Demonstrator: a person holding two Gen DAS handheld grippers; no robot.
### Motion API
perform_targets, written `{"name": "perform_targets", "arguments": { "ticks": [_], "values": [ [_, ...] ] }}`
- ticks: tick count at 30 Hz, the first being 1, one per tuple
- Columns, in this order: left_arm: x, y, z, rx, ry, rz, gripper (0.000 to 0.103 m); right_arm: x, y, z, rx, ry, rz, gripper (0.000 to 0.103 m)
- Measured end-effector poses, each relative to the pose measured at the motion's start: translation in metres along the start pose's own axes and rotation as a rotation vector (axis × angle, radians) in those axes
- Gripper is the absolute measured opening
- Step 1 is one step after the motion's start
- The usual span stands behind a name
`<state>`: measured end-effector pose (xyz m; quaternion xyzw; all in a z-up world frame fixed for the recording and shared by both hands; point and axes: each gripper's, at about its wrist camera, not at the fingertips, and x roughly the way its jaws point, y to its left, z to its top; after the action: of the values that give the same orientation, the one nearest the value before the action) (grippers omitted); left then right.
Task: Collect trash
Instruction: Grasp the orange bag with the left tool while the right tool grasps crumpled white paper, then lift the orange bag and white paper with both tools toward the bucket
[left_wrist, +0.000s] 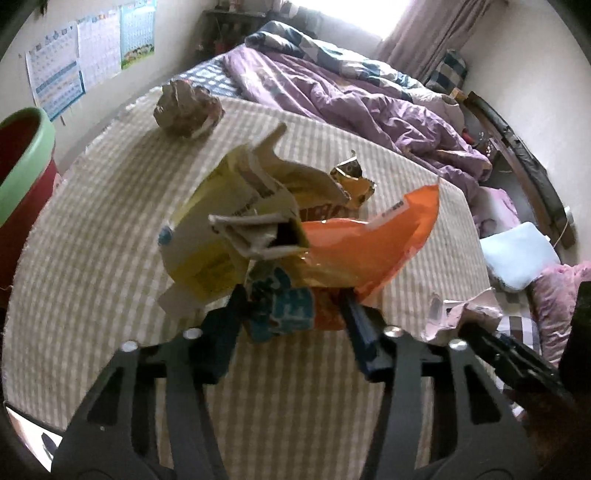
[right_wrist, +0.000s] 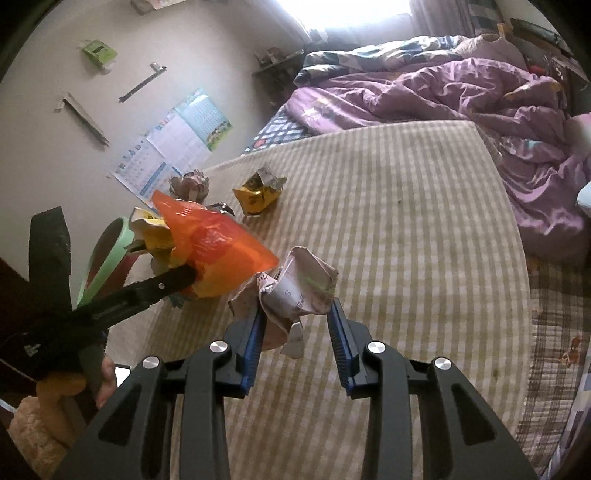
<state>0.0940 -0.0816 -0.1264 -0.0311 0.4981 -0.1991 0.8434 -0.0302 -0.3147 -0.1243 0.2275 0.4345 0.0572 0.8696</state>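
Observation:
My left gripper (left_wrist: 291, 317) is shut on a bundle of trash held above the striped bed cover: a crumpled yellow carton (left_wrist: 221, 229), an orange plastic wrapper (left_wrist: 369, 243) and a blue-and-white scrap (left_wrist: 284, 306). The right wrist view shows the same bundle (right_wrist: 221, 251) at the left, in the left gripper (right_wrist: 177, 280). My right gripper (right_wrist: 297, 325) is shut on a crumpled white-and-pink paper (right_wrist: 299, 288), also visible as the paper (left_wrist: 461, 314) at lower right. A brown paper ball (left_wrist: 186, 110) (right_wrist: 190, 184) and a gold wrapper (left_wrist: 352, 181) (right_wrist: 258, 194) lie on the cover.
A red bin with a green rim (left_wrist: 22, 166) (right_wrist: 107, 254) stands beside the bed's left edge. A rumpled purple duvet (left_wrist: 369, 103) (right_wrist: 461, 96) covers the far side of the bed. The striped cover (right_wrist: 406, 240) stretches to the right. Posters (left_wrist: 85, 62) hang on the wall.

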Motion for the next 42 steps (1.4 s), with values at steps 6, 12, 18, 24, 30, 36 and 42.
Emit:
{"name": "perform_targets", "arguments": {
  "ticks": [6, 12, 18, 24, 30, 36, 42],
  "values": [
    [-0.017, 0.001, -0.006, 0.004, -0.026, -0.001, 0.040, -0.002, 0.011, 0.006, -0.023, -0.021, 0.031, 0.034],
    [-0.046, 0.004, -0.014, -0.006, -0.081, -0.009, 0.040, -0.004, 0.019, 0.007, -0.020, -0.052, 0.059, 0.034],
    [-0.073, 0.012, -0.022, -0.046, -0.119, -0.027, 0.040, -0.010, 0.021, 0.007, 0.002, -0.074, 0.052, 0.034],
    [-0.093, 0.017, -0.030, -0.022, -0.156, -0.010, 0.040, -0.013, 0.033, 0.007, 0.002, -0.085, 0.035, 0.034],
    [-0.110, 0.026, -0.032, -0.011, -0.195, 0.002, 0.040, -0.017, 0.051, 0.008, -0.020, -0.104, 0.030, 0.034],
    [-0.126, 0.039, -0.032, -0.013, -0.239, 0.017, 0.040, -0.022, 0.068, 0.007, -0.036, -0.127, 0.034, 0.034],
    [-0.134, 0.052, -0.033, -0.018, -0.258, 0.020, 0.040, -0.021, 0.081, 0.007, -0.032, -0.135, 0.043, 0.034]
  ]
}}
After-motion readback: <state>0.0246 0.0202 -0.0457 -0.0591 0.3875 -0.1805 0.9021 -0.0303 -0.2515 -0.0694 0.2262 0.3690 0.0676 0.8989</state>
